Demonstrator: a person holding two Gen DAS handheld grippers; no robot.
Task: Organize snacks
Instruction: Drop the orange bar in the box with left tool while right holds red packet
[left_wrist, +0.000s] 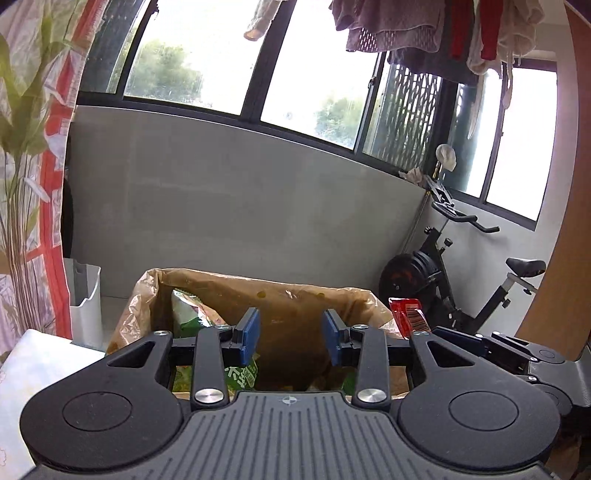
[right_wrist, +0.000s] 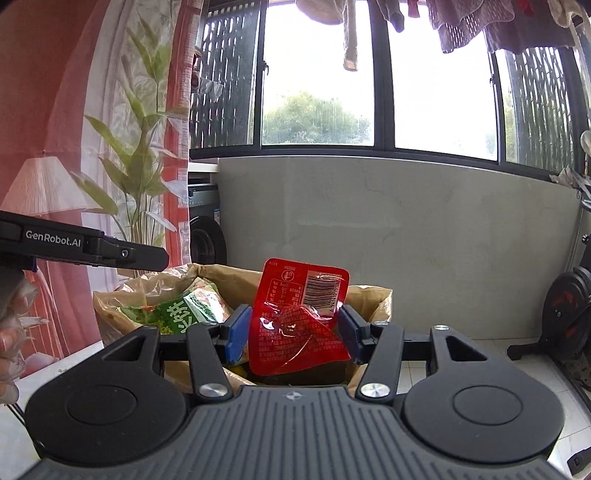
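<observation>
My right gripper (right_wrist: 293, 332) has its jaws clamped on a flat red plastic snack packet (right_wrist: 299, 321) with a barcode label, the blue pads (right_wrist: 236, 334) pressing on both of its edges. The packet stands upright, slightly crumpled, raised over the open mouth of a brown paper bag (right_wrist: 373, 295) with a clear plastic lining. Inside that bag, toward its left side, I can see a green snack pouch (right_wrist: 184, 312) with white lettering leaning against the wall.

My left gripper (left_wrist: 291, 336) has its jaws apart with nothing between them; through the gap I look straight into the same brown bag (left_wrist: 295, 295). The green pouch (left_wrist: 188, 314) shows just beyond the left blue pad (left_wrist: 249, 332). At the right of this view the red packet (left_wrist: 408, 317) pokes up beside the bag's rim.

In the right wrist view, the left gripper's black body (right_wrist: 85, 247) reaches in from the left edge, with a hand (right_wrist: 11, 332) in a clear glove below it. A black exercise bike (left_wrist: 461, 280) stands by the grey wall under the windows.
</observation>
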